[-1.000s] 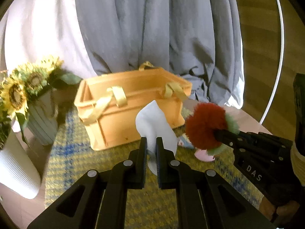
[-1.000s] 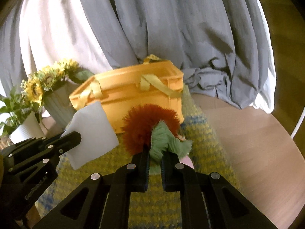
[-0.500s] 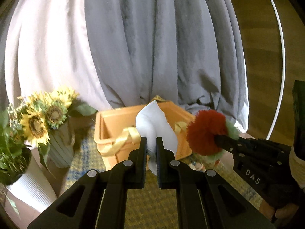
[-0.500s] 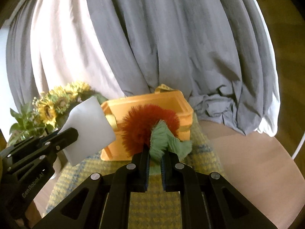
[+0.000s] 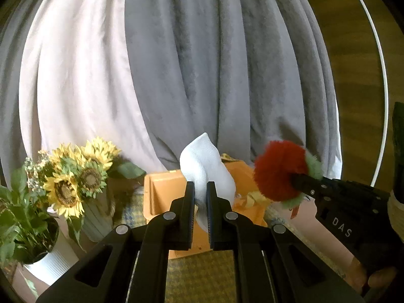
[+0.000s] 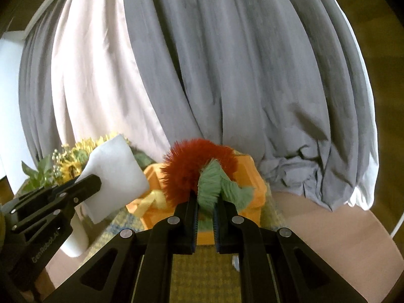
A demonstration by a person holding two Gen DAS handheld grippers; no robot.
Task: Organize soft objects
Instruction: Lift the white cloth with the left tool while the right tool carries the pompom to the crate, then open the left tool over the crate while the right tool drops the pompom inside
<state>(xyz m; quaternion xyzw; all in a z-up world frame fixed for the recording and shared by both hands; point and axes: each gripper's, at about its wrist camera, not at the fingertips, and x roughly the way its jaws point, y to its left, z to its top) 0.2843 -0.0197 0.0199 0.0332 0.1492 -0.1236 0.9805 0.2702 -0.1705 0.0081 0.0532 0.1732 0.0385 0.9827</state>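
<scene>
My left claw (image 5: pixel 200 197) is clenched on a white sock (image 5: pixel 207 166); my right claw (image 6: pixel 205 202) grips a red-and-green plush (image 6: pixel 202 169). Both hang above the orange basket (image 5: pixel 161 194). Only the left view shows a white pot (image 5: pixel 48 265); only the right shows bare surface (image 6: pixel 328 229).

The basket (image 5: pixel 161 197) stands on the mat (image 5: pixel 202 277), flowers (image 5: pixel 73 176) to its left, curtain (image 5: pixel 202 75) behind.
</scene>
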